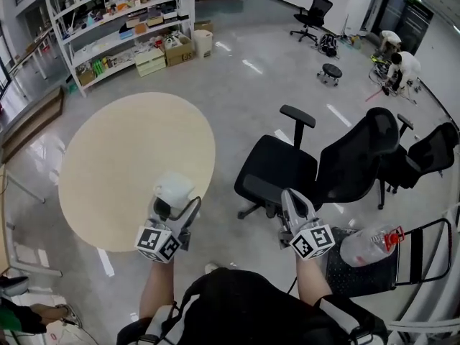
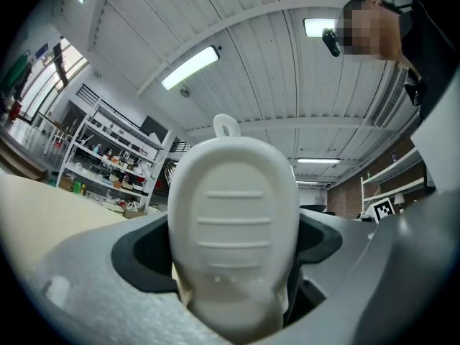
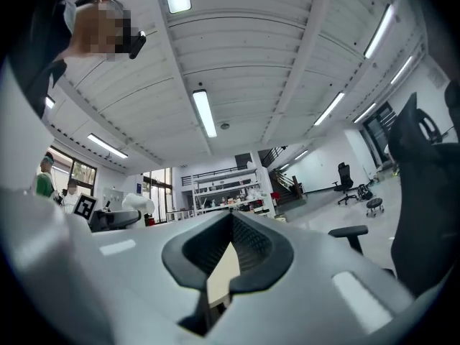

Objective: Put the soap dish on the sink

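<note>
Soap dish (image 1: 174,187), white and rounded, sits at lower centre-left of the head view, pinched in the left claw (image 1: 171,208) above the near edge of a round pale tabletop (image 1: 129,157). The right claw (image 1: 295,205) hangs at lower centre-right, just in front of a black office chair (image 1: 316,167).

Left gripper view: the dish (image 2: 233,221) fills the middle of the frame, its ribbed face toward the camera, both jaws pressed against its sides.

Right gripper view: the jaws are drawn together with nothing between them.

No sink shows in any view, so this looks like the carrying step. The next move calls for finding the sink, then lowering the dish level before letting go.
</note>
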`<state>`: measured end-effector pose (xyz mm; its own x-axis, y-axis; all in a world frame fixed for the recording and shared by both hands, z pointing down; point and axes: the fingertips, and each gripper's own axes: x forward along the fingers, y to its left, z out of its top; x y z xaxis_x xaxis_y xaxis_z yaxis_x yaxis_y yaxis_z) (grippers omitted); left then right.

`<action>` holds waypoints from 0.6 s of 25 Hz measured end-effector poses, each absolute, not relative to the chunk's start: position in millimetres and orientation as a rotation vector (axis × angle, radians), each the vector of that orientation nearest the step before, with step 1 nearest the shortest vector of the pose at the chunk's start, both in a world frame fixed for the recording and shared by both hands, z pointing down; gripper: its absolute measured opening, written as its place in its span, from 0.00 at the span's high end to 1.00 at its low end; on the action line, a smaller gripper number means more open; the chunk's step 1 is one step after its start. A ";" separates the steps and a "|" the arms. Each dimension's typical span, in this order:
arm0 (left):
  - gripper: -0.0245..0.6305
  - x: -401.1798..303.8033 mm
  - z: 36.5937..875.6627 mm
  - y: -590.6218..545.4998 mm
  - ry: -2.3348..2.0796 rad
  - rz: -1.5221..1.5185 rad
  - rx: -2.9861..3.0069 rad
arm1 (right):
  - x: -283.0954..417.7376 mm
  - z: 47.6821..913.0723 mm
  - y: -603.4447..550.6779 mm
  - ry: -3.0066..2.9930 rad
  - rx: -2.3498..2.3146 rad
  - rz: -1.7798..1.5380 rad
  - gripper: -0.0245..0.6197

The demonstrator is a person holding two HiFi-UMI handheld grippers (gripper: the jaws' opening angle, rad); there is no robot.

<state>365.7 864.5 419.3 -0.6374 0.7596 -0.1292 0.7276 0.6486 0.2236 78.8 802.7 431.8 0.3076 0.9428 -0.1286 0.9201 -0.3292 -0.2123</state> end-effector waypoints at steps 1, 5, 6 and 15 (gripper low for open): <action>0.25 355.7 417.7 863.2 2.665 0.222 1.192 | 67.7 429.5 795.5 -1.786 -2.443 0.355 0.95; 0.25 314.7 408.3 852.8 2.703 0.233 1.110 | 29.4 425.3 768.2 -1.888 -2.390 0.356 0.95; 0.26 305.5 407.1 849.8 2.713 0.238 1.089 | 21.9 424.7 762.2 -1.906 -2.380 0.355 0.95; 0.25 242.9 408.0 820.1 2.785 0.243 0.919 | -25.6 416.4 703.5 -2.047 -2.282 0.394 0.95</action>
